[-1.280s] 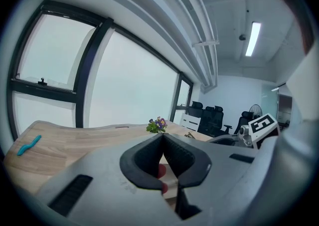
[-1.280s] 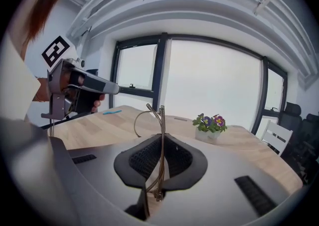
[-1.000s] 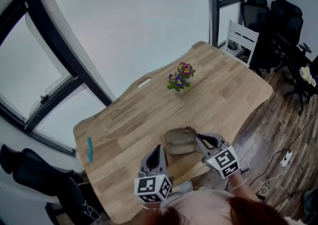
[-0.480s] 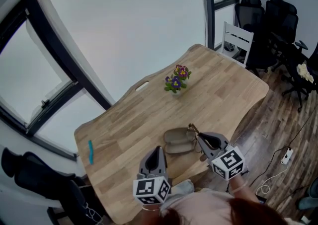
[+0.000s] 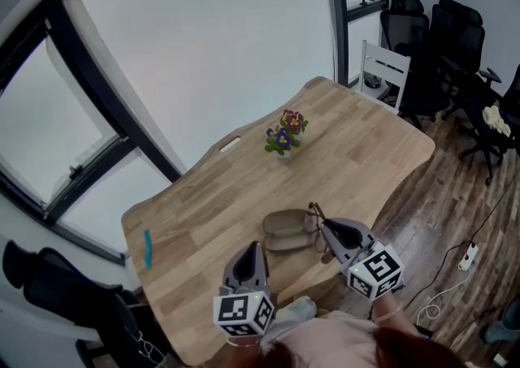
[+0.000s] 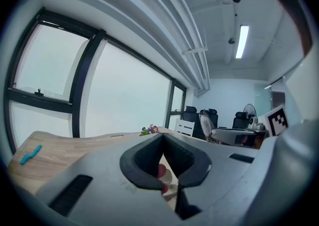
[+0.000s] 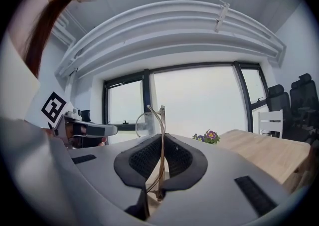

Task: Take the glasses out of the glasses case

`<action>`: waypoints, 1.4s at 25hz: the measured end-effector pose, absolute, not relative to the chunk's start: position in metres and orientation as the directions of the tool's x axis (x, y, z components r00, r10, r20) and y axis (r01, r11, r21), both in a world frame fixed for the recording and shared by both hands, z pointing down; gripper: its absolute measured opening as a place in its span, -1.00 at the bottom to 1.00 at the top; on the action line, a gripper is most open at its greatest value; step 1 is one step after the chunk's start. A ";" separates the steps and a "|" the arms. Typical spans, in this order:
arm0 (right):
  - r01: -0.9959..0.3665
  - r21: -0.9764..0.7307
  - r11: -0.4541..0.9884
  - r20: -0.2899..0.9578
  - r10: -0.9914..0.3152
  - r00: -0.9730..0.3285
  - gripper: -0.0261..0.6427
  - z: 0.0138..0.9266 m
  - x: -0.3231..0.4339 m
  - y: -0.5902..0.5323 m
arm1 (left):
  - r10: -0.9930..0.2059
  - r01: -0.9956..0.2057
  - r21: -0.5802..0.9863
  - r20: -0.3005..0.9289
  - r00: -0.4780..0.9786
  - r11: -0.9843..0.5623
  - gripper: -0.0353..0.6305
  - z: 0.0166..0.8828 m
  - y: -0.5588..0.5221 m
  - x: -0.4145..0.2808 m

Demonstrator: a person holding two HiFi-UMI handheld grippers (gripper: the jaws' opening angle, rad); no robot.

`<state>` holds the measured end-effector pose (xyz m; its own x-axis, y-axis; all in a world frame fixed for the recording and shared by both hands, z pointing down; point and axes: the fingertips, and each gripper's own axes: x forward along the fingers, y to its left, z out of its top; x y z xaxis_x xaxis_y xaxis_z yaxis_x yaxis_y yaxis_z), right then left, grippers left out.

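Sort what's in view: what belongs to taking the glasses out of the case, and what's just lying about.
Job: glasses, clamped in the right gripper; glasses case; left gripper, shut.
Lying about: potted flowers; blue item; white chair.

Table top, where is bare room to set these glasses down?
Bare wood runs from the flowers to the right end of the table, and between the blue object and the glasses case. Crowded only at the near edge, by the case and right gripper.

You got no readable text, brand, label or number in any view. Only black-and-white square marker patterns showed, on the left white cube (image 5: 240,313) and the right white cube (image 5: 374,270); neither carried characters.
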<state>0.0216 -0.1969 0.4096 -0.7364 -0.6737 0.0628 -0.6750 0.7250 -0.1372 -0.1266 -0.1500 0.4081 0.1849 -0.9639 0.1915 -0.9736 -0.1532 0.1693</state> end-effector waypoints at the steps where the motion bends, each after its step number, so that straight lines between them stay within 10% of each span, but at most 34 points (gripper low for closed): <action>1: -0.674 -0.143 0.724 0.057 -0.674 -0.736 -0.88 0.408 0.023 -0.196 | -0.964 -0.974 0.168 0.190 0.184 -0.153 -0.89 0.407 -0.149 -0.126; 35: -0.653 -0.212 0.727 -0.018 -0.671 -0.741 -0.88 0.389 0.075 -0.152 | -0.975 -0.981 0.143 0.162 0.151 -0.128 -0.89 0.389 -0.110 -0.088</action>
<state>0.0751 -0.1520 0.3888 -0.7414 -0.6708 -0.0176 -0.6529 0.7273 -0.2116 -0.0881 -0.1104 0.3892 0.1508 -0.9752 0.1618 -0.9814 -0.1281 0.1428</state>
